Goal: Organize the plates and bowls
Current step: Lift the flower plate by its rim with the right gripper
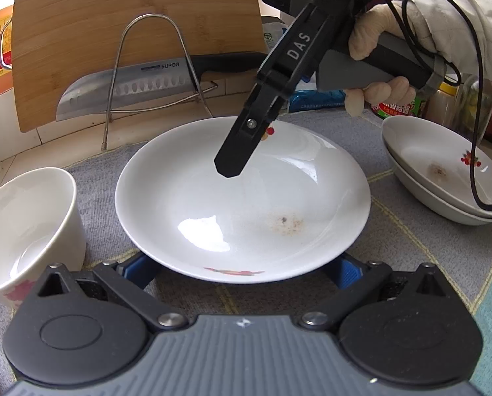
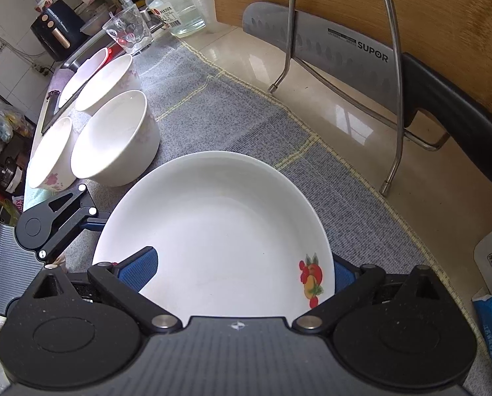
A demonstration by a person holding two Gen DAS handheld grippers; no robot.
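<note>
A white plate (image 1: 213, 198) with a fruit print and a brown stain lies on the grey cloth (image 1: 394, 241). My left gripper (image 1: 242, 264) is open, and its blue pads (image 1: 348, 274) sit under the plate's near rim. My right gripper (image 1: 229, 165), held by a gloved hand (image 1: 374, 29), reaches in from the upper right over the far rim. In the right wrist view the right gripper (image 2: 239, 270) is open around the same plate (image 2: 219, 224): the left pad (image 2: 137, 270) lies over the plate, and the right pad sits behind the rim.
Two stacked plates (image 1: 444, 178) sit at the right and a white bowl (image 1: 25, 224) at the left. Three white bowls (image 2: 114, 138) stand together on the cloth. A knife (image 1: 130, 85) rests on a wire rack (image 1: 150, 66) before a bamboo board (image 1: 130, 10). A glass (image 2: 127, 29) and a jar (image 2: 176, 3) stand behind.
</note>
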